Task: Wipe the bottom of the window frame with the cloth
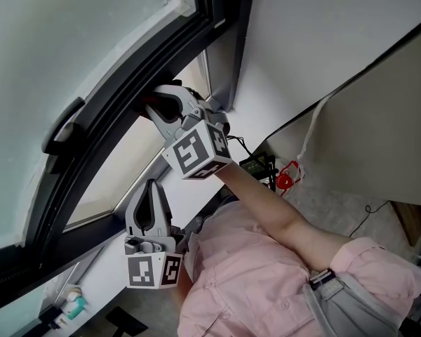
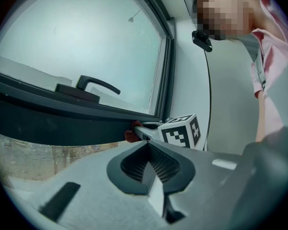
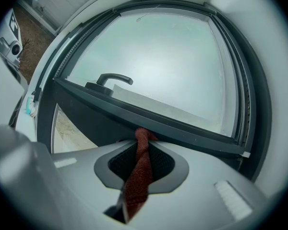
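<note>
Mid-wipe: your right tongs (image 3: 141, 145) clench the red cloth (image 3: 137, 181) against the bottom of the window frame (image 3: 182, 128). Your left tongs (image 2: 146, 159) are clenched and empty. Next, slide the cloth along the frame.

Dark window frame (image 3: 192, 128) crosses mid-picture, sloping down to the right, with a black handle (image 3: 110, 80) mounted left of centre and a red cloth (image 3: 142, 140) touching its bottom edge at lower centre.
</note>
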Action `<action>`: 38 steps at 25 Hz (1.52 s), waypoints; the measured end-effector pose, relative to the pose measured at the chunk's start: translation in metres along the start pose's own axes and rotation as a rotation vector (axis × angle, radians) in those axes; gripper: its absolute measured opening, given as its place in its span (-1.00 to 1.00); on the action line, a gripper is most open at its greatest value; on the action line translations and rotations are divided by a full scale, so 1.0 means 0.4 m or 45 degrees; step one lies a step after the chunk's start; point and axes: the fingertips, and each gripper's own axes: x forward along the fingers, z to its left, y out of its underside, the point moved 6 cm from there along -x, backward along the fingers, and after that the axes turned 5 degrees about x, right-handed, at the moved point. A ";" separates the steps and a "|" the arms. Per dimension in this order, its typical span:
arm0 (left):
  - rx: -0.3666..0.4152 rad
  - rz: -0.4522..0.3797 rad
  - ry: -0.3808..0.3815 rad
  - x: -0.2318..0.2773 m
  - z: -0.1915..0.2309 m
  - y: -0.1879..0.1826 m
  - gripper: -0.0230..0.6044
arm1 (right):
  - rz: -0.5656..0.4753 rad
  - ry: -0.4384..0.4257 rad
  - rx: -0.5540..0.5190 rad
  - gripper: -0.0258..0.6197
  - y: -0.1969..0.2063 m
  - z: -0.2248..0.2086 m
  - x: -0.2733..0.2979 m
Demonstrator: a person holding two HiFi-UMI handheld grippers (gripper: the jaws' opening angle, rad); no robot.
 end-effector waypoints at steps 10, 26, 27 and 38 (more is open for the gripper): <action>-0.007 0.000 0.001 -0.005 0.007 0.001 -0.94 | 0.036 0.074 -0.002 -0.74 0.010 -0.029 -0.004; -0.010 0.002 -0.027 -0.026 -0.011 -0.014 -0.94 | 0.056 0.053 0.053 -0.74 0.022 -0.050 -0.017; -0.011 -0.003 -0.024 -0.025 -0.013 -0.017 -0.94 | 0.059 0.054 0.047 -0.74 0.021 -0.055 -0.015; -0.080 -0.006 -0.033 -0.097 -0.024 0.034 -0.94 | 0.058 0.064 0.011 -0.73 0.009 -0.062 -0.001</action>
